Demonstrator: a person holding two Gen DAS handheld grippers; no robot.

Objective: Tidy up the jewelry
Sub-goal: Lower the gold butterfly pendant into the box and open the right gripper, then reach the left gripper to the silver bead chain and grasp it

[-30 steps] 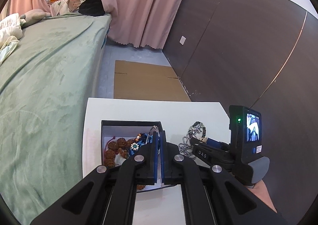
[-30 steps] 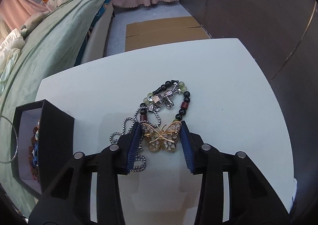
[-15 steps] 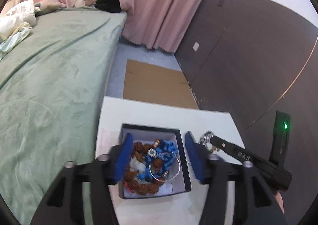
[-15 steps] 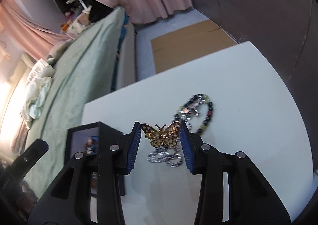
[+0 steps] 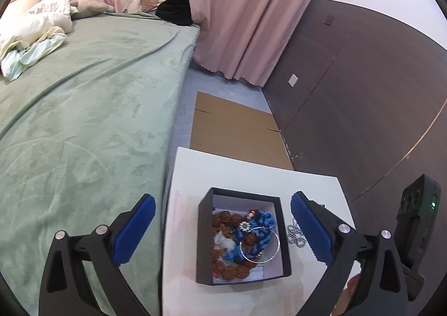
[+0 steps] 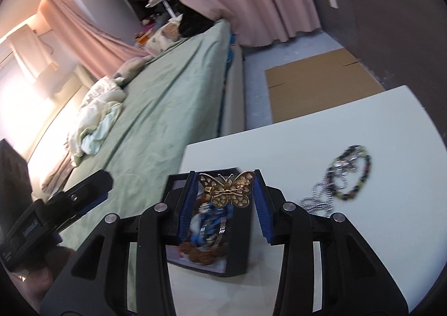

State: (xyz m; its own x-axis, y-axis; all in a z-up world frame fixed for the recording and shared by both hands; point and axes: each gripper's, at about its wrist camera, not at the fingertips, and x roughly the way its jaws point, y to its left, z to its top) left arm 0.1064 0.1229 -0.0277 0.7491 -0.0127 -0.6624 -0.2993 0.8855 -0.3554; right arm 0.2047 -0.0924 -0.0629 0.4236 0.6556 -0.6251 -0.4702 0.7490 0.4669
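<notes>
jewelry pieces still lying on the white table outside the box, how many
2: a beaded bracelet toward the table's right side and a silver chain touching it, lying between it and the black box. More may be hidden behind the gripper.

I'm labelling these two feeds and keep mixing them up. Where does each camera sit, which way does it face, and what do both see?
Left wrist: on the left hand-held gripper, looking down past its opening, empty fingers at the black jewelry box on the white table; the right hand-held gripper's body shows at right.
Right wrist: on the right hand-held gripper, which grips a gold butterfly brooch above the box; a hand shows lower left.
Shared: box, table, silver chain, green bed.
</notes>
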